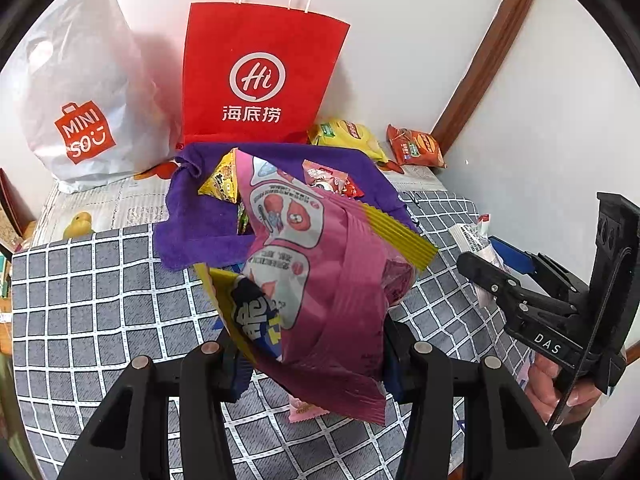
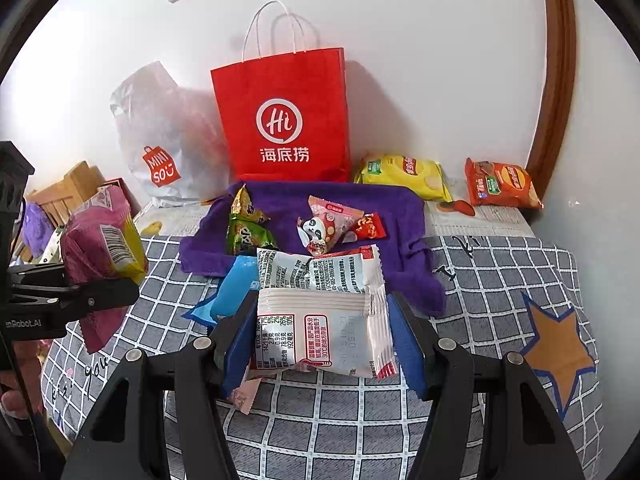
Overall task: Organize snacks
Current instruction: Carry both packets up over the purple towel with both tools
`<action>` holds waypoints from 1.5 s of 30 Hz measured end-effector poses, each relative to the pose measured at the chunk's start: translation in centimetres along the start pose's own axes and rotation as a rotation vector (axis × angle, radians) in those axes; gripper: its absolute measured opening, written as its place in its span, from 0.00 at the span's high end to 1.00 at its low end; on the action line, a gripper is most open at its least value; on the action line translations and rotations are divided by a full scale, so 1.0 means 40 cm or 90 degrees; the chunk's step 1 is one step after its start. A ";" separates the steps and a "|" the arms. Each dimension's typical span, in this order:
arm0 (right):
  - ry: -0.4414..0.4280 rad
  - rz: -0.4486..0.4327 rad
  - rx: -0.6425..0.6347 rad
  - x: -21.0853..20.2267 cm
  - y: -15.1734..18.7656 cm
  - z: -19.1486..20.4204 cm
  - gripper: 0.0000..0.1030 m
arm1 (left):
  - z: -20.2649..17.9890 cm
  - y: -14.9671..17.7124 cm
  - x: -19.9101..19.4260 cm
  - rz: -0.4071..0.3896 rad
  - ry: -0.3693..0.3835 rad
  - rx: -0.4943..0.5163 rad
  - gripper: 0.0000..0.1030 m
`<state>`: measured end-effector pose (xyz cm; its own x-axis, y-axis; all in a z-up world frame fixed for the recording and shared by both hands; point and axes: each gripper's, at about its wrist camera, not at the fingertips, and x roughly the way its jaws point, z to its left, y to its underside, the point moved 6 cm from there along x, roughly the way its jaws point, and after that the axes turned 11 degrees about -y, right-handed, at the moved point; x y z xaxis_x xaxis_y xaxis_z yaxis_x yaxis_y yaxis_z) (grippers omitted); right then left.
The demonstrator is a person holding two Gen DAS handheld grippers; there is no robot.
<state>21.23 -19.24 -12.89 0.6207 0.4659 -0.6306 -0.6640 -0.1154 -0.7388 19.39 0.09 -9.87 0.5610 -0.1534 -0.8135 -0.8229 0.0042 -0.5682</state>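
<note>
My left gripper (image 1: 310,354) is shut on a large pink and yellow snack bag (image 1: 316,276) and holds it above the checked cloth; the bag also shows at the left of the right wrist view (image 2: 100,248). My right gripper (image 2: 320,336) is shut on a white snack packet (image 2: 320,320) with red print, just in front of the purple towel (image 2: 400,216). Several small snacks (image 2: 332,224) and a green packet (image 2: 244,228) lie on the towel. The right gripper also appears at the right of the left wrist view (image 1: 492,276).
A red paper bag (image 2: 284,120) and a white Miniso plastic bag (image 2: 168,148) stand against the back wall. Yellow (image 2: 404,172) and orange (image 2: 500,184) chip bags lie at the back right. A blue packet (image 2: 236,292) lies by my right gripper. The grey checked cloth (image 2: 500,280) covers the table.
</note>
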 end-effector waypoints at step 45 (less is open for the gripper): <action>-0.030 0.004 -0.020 0.332 -0.325 -0.110 0.40 | 0.080 -0.327 0.228 -0.007 -0.040 -0.033 0.53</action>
<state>39.93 -15.42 -12.72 0.5958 0.5059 -0.6237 -0.6541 -0.1450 -0.7424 35.57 1.81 -10.24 0.5727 -0.0904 -0.8148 -0.8197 -0.0486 -0.5707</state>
